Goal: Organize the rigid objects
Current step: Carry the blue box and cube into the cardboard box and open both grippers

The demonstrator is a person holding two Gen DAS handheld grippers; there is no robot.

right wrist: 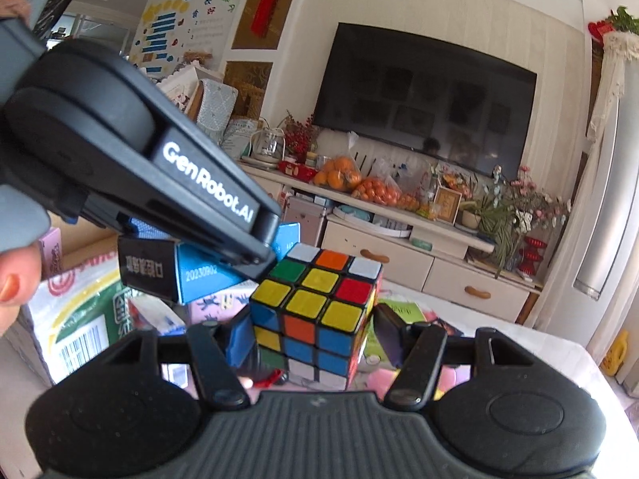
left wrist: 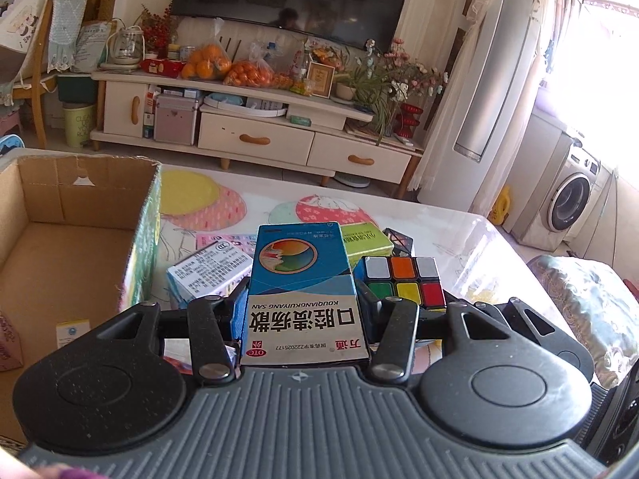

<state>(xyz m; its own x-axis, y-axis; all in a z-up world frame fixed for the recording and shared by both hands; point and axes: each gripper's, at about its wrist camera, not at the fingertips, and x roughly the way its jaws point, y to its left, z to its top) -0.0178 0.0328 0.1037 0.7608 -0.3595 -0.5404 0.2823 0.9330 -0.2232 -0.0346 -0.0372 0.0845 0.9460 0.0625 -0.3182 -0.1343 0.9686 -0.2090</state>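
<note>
Left gripper [left wrist: 301, 311] of mine holds the blue medicine box [left wrist: 303, 279] tight between both fingers, lifted above the table [left wrist: 459, 231] beside the open cardboard box [left wrist: 72, 215]. My right gripper [right wrist: 315, 339] stands with its fingers on both sides of the Rubik's cube [right wrist: 319, 311]; I cannot tell if they press it.

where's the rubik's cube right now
In the right wrist view the rubik's cube sits between the right tool's fingers, beside the blue medicine box gripped by the left tool, with the cardboard box further left.
</note>
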